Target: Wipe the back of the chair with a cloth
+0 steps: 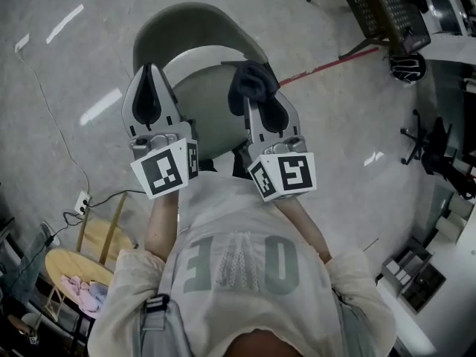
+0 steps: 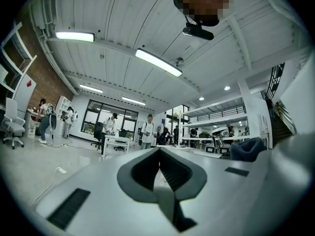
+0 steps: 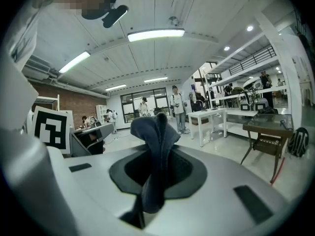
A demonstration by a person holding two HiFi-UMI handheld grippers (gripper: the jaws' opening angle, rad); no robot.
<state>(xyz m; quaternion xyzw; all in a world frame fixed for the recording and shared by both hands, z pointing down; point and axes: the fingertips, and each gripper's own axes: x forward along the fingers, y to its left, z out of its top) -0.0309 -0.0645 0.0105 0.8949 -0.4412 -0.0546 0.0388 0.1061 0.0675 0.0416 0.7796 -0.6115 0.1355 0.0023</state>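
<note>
In the head view a grey-green chair [image 1: 195,32] stands below me, its curved back toward the top of the frame and its seat [image 1: 201,103] between my two grippers. My right gripper [image 1: 253,95] is shut on a dark blue cloth [image 1: 253,82], which bunches up out of the jaws over the seat's right side. In the right gripper view the cloth [image 3: 155,141] stands up between the closed jaws of that right gripper [image 3: 156,154]. My left gripper [image 1: 149,76] is shut and holds nothing; it hovers over the chair's left side. The left gripper [image 2: 160,163] points out across the room.
A dark wire chair [image 1: 387,10] and a red rod [image 1: 327,65] lie at the upper right. A round wooden stool [image 1: 78,262] and a power strip [image 1: 82,199] with cables sit at the lower left. White desks [image 3: 216,119] and several people stand far off.
</note>
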